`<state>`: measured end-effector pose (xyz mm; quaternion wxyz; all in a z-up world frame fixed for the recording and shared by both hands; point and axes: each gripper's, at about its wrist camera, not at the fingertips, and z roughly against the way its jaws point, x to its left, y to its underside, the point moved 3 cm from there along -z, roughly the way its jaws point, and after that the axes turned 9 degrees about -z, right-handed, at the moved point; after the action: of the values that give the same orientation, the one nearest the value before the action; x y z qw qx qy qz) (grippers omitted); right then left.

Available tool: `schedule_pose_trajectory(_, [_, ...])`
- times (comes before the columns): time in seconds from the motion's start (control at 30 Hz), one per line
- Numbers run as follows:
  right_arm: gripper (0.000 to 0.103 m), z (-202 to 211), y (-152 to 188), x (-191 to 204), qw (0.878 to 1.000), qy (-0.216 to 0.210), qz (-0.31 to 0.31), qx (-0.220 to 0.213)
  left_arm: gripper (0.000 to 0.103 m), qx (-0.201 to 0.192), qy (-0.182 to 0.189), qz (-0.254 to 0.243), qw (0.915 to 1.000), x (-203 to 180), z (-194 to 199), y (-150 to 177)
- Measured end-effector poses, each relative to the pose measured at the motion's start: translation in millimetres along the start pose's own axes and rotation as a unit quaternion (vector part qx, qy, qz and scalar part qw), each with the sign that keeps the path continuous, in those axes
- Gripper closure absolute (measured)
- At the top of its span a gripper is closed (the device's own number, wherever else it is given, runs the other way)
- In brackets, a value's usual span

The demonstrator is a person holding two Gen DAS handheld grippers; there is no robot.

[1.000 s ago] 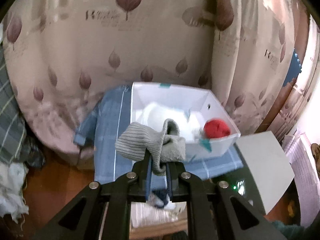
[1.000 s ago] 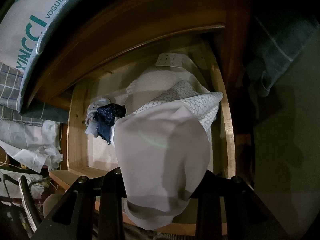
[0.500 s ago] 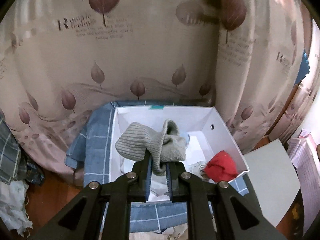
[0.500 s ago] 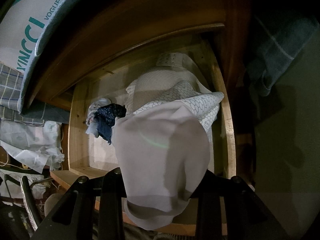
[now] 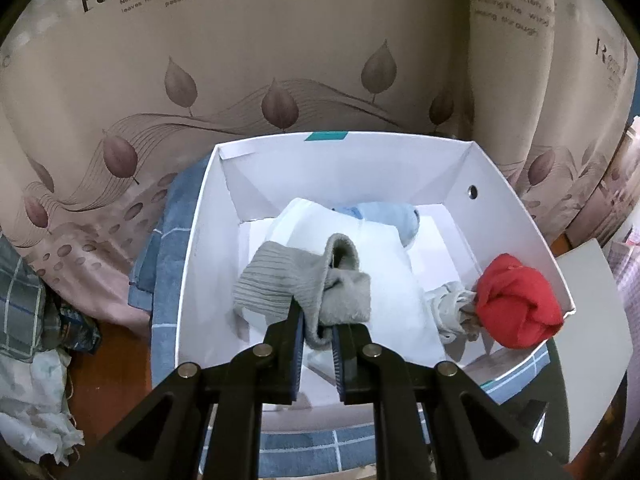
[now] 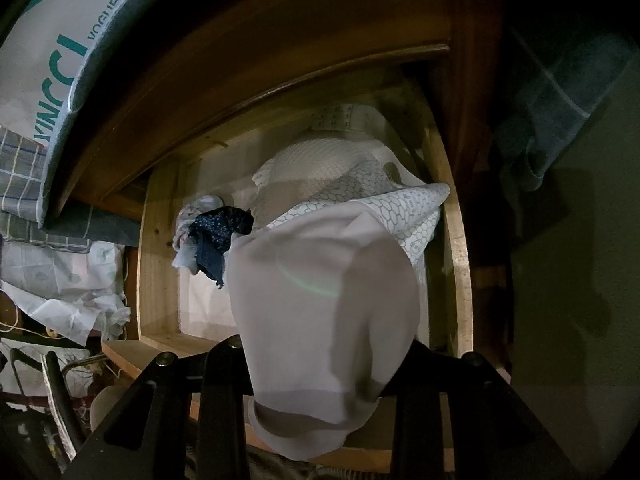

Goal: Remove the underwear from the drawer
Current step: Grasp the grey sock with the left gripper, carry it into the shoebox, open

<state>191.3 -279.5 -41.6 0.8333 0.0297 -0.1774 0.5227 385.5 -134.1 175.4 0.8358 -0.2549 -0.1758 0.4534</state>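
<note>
My left gripper (image 5: pixel 318 320) is shut on a grey ribbed garment (image 5: pixel 296 284) and holds it over a white cardboard box (image 5: pixel 192 256). Inside the box lie a white garment (image 5: pixel 384 264), a pale blue piece (image 5: pixel 396 216) and a red bundle (image 5: pixel 516 304). In the right wrist view a pale pink garment (image 6: pixel 320 300) drapes over my right gripper, hiding its fingertips; it hangs above the open wooden drawer (image 6: pixel 154 240). In the drawer lie a white textured garment (image 6: pixel 320 164), a honeycomb-patterned piece (image 6: pixel 416 208) and a dark blue bundle (image 6: pixel 218 236).
A leaf-printed curtain (image 5: pixel 280 60) hangs behind the box, which rests on blue checked cloth (image 5: pixel 168 240). Crumpled cloth (image 5: pixel 28 392) lies at left. A white board (image 5: pixel 596 320) sits right of the box. A white-and-teal bag (image 6: pixel 52 52) sits above the drawer.
The left gripper has carried the grey garment forward and down, from in front of the white box to over its inside. The right gripper and the pink garment have stayed still.
</note>
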Motion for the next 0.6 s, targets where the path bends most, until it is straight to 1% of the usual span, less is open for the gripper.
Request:
schedule_pose_trajectory(0.17, [0.073,-1,-1,0,1.0,0.001,0.002,0.001,0.09,0.013,-0.009,0.002,0.9999,2,-11,5])
schedule_pose_trajectory(0.37, [0.073,-1,0,-1,1.0,0.002,0.002,0.001,0.09,0.042,-0.024,0.01,0.9988,5,-32,15])
schedule_pose_trajectory(0.43, [0.073,-1,0,-1,1.0,0.003,0.002,0.0,0.088,0.042,-0.027,0.018,0.9986,8,-33,16])
schedule_pose_trajectory(0.5, [0.073,-1,0,0,1.0,0.003,0.003,0.001,0.088,0.037,-0.024,0.028,0.9986,10,-31,17])
schedule_pose_trajectory(0.6, [0.073,0,1,0,1.0,0.004,0.003,0.001,0.087,0.032,-0.031,0.035,0.9984,15,-26,16])
